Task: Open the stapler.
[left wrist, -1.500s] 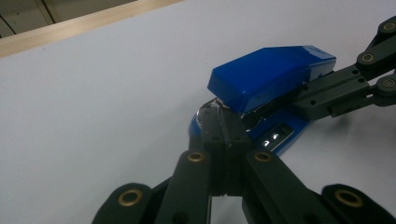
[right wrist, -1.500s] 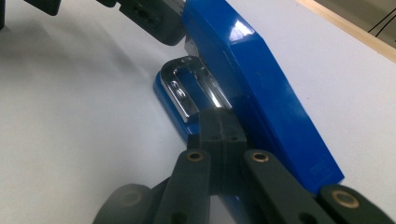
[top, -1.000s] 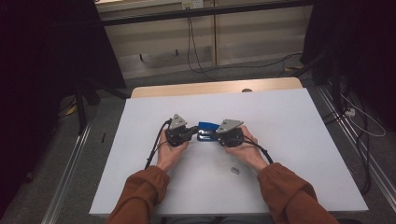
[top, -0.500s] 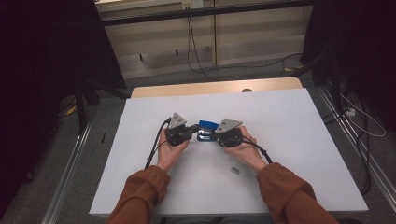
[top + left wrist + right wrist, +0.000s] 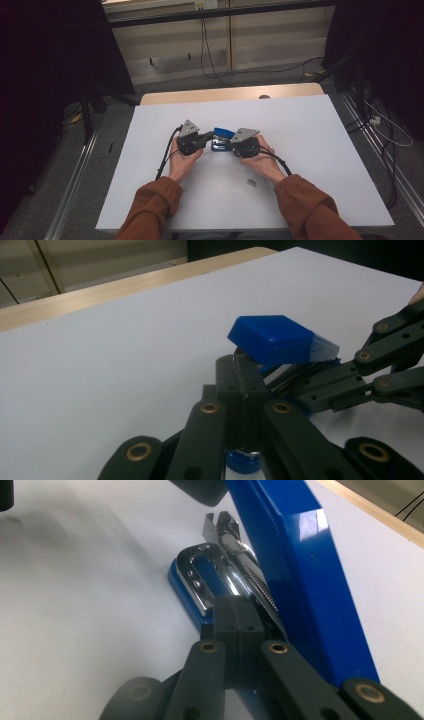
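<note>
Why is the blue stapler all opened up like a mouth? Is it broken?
It looks opened, not broken. The stapler has its blue top swung up off the metal staple rail, while the left gripper and right gripper pinch it from either side. A small grey piece lies loose on the table.

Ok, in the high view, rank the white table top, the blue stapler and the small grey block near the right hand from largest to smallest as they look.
1. White table top, by far the largest.
2. Blue stapler, partly hidden between the two grippers, so its full extent is unsure.
3. Small grey block, the smallest, lying apart on the table.
</note>
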